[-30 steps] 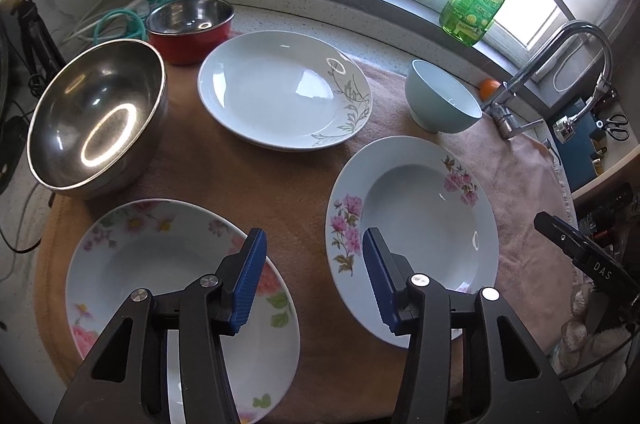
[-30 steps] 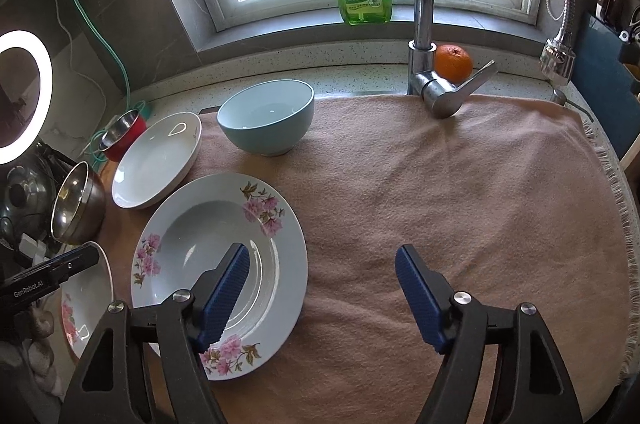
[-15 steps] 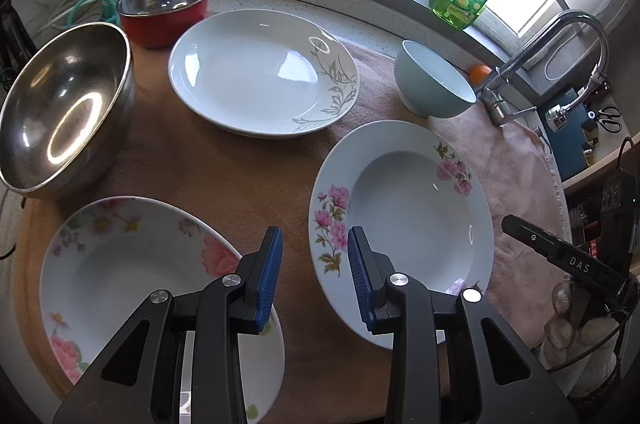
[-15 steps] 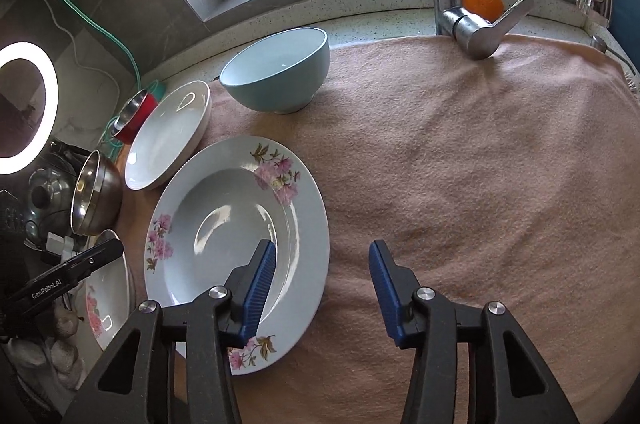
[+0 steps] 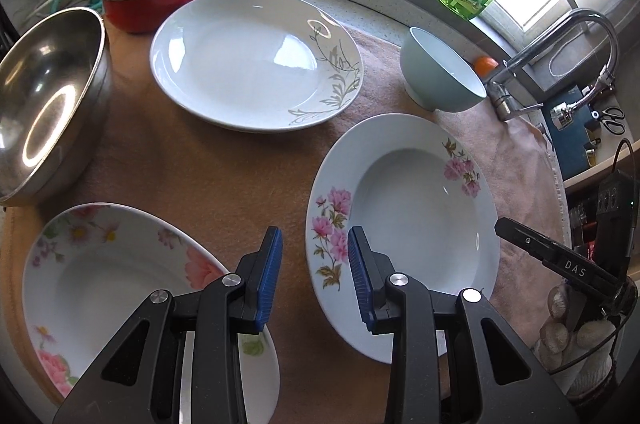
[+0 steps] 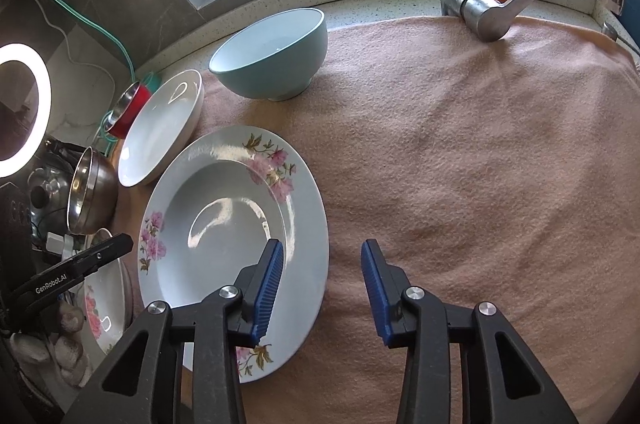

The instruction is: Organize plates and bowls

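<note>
On the peach-towelled worktop (image 6: 460, 152) nothing is stacked yet: the round pink-flowered white soup plate (image 5: 400, 224) lies flat, well up, with no long axis, apart from the other dishes. Left tongs (image 5: 314, 274) straddle its left rim and right tongs (image 6: 322, 288) its right rim; both have just been closing but stand apart, pressing nothing.
</note>
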`<state>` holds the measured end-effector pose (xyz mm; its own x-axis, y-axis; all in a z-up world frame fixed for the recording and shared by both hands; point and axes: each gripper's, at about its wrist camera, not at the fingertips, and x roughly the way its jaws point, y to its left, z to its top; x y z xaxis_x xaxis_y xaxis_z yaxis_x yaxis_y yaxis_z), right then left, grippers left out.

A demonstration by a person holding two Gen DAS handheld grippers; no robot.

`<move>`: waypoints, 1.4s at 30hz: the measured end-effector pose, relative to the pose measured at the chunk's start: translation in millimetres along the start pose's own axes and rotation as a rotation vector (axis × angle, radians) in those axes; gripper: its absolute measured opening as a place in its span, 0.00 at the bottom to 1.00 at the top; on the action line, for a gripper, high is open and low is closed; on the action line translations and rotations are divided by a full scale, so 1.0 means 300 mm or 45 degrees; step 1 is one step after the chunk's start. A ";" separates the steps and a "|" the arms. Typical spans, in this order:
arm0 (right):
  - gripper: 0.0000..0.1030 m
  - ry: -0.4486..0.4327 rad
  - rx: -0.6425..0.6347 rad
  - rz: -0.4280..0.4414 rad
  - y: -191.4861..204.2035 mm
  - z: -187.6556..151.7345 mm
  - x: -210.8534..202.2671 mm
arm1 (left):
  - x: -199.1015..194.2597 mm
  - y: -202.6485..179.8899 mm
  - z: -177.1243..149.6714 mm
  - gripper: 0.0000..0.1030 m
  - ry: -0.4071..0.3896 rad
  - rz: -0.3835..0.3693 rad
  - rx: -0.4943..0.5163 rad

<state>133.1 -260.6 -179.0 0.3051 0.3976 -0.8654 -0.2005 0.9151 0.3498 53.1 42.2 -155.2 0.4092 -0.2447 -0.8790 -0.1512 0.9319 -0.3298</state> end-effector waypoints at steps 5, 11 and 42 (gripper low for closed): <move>0.35 0.025 0.014 0.010 -0.005 0.009 0.027 | 0.013 0.000 0.005 0.31 0.023 0.000 0.004; 0.29 0.054 0.018 0.030 0.002 0.013 0.053 | 0.027 -0.003 0.010 0.23 0.045 0.000 0.006; 0.20 0.106 0.100 0.130 -0.030 0.013 0.064 | 0.044 -0.004 0.014 0.12 0.068 0.004 0.003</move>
<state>144.3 -260.9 -197.5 0.2081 0.4851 -0.8494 -0.1524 0.8738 0.4617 62.3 39.1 -165.1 0.3600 -0.2553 -0.8973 -0.1502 0.9334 -0.3258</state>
